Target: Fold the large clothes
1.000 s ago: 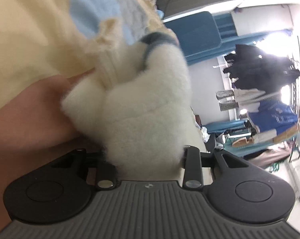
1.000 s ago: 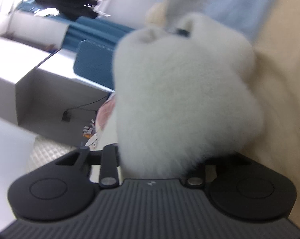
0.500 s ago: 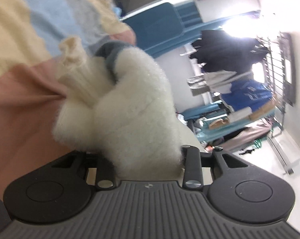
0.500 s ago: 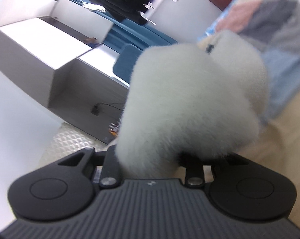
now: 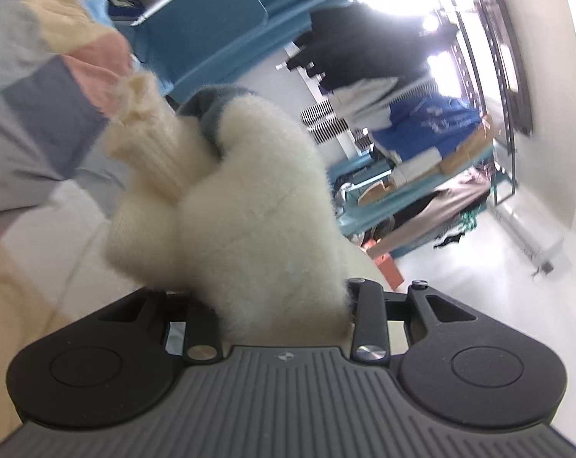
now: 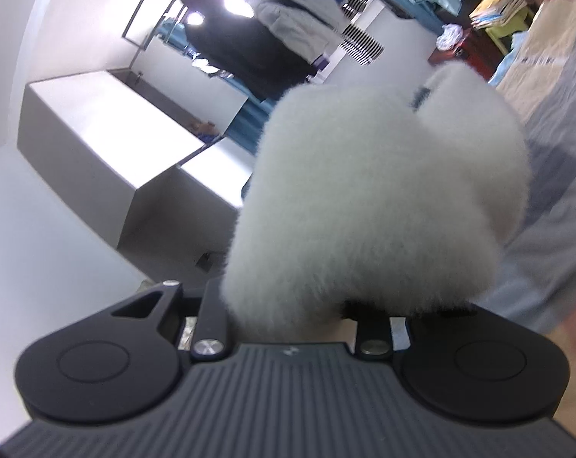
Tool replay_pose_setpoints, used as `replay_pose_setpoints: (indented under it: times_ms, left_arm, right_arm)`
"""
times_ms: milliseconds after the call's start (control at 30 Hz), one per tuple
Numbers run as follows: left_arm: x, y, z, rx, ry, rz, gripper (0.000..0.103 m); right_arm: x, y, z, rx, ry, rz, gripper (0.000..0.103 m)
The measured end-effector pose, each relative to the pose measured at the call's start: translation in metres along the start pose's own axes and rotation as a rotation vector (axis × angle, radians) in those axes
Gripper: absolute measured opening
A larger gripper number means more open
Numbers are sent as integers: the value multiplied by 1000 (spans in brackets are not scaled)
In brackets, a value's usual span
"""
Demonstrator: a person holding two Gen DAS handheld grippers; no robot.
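A fluffy white fleece garment (image 5: 257, 206) fills the middle of the left wrist view, with a cream ribbed cuff (image 5: 150, 145) and a grey-blue trim (image 5: 211, 110) bunched against it. My left gripper (image 5: 272, 229) is shut on this wad, which hides the fingers. In the right wrist view another thick wad of the same white fleece (image 6: 372, 198) bulges out between the jaws of my right gripper (image 6: 326, 236), which is shut on it. Its fingertips are buried in the pile. Both grippers are held up off the surface.
A pastel patchwork cover (image 5: 39, 122) lies to the left and shows again at the right edge (image 6: 555, 175). Behind are a blue padded seat (image 5: 211, 26), a rack of hanging clothes (image 5: 364, 49), cluttered teal shelving (image 5: 421, 183) and a white cabinet (image 6: 104, 133).
Both grippers have risen with the fleece still clamped. The patchwork cover has slid out towards the frame edges and the room behind now fills most of both views.
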State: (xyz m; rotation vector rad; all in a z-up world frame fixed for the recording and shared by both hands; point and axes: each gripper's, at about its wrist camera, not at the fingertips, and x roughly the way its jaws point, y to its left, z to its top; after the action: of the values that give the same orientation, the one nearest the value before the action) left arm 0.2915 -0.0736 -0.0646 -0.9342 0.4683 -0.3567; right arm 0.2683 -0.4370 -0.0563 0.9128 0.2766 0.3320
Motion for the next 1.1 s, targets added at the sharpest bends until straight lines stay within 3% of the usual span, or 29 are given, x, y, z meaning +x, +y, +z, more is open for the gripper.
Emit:
replay_pose_setpoints:
  times_ms: [300,567,700,833,933,1100]
  left_arm:
    - [123,-23,-9,74,72,49,40]
    - [203,17,-40,60,195,115,40]
    - [209,52,-59,55,233,121,40]
    - [201,73,-70,69,230,58,40]
    - [196,88,-75,24,223,28,40]
    - [186,101,-89,49,223,33,43]
  right_arm:
    - [15,-65,28,87,-22,-91,34]
    - [23,-126,15,144,24,-197,34]
    - [25,-154,-1,174,56,-233,34]
    - [16,-169,-17,185,39,-181,34]
    - [10,-174,-27,199,26,-171,34]
    - [1,-187,-45,229,8,-170,37]
